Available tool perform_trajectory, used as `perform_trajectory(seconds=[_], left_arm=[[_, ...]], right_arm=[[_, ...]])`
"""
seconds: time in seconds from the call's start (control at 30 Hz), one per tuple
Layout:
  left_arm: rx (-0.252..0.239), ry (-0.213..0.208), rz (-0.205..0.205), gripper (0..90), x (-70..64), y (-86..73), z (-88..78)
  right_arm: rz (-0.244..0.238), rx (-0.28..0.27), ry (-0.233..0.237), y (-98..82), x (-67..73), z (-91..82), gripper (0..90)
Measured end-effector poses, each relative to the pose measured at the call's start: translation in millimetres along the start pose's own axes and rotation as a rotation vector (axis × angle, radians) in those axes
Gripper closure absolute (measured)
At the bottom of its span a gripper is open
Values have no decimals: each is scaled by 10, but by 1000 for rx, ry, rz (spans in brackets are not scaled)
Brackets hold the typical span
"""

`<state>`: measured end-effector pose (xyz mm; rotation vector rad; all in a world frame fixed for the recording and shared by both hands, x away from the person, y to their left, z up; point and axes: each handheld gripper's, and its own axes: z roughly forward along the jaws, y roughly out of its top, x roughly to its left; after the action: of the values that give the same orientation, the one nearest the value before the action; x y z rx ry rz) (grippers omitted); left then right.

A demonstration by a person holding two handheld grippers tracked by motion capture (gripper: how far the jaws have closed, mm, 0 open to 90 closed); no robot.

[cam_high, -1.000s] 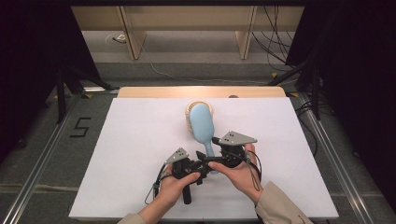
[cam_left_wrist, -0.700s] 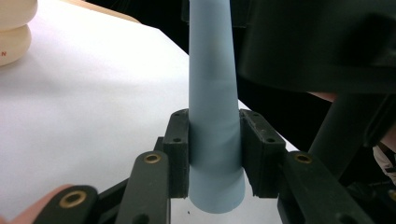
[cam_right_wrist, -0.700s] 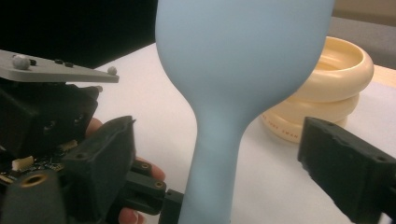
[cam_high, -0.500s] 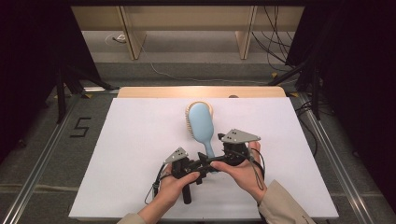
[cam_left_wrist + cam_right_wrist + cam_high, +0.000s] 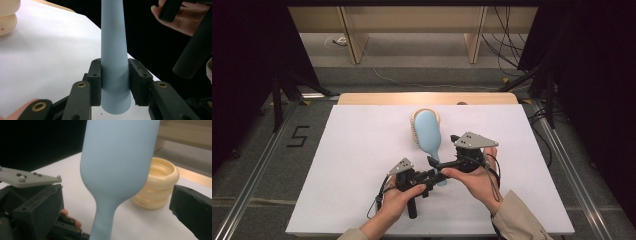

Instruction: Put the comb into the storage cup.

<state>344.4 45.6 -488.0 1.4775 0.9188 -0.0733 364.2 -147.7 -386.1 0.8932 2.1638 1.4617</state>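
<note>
My right gripper (image 5: pixel 438 162) has just been spreading its 2 jaws; they now stand wide apart beside the blue hairbrush (image 5: pixel 428 134), its neck between them untouched, and that hand sits a little higher than a second ago. My left gripper (image 5: pixel 115 82) is as before, clamped on the handle's end. The brush hangs over the middle of the white table (image 5: pixel 352 150), its head just in front of a cream ring (image 5: pixel 160 185). Bare surface lies on both sides; the near edge is close below my hands.
</note>
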Motion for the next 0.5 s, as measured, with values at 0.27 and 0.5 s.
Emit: perform_trajectory(seconds=[0.27, 0.5], left_arm=[[-4, -4, -5, 649, -6, 6, -1], [-5, -6, -3, 649, -10, 11, -3]], right_arm=[[-3, -31, -5, 123, -28, -26, 2], [1, -54, 4, 265, -26, 23, 2]])
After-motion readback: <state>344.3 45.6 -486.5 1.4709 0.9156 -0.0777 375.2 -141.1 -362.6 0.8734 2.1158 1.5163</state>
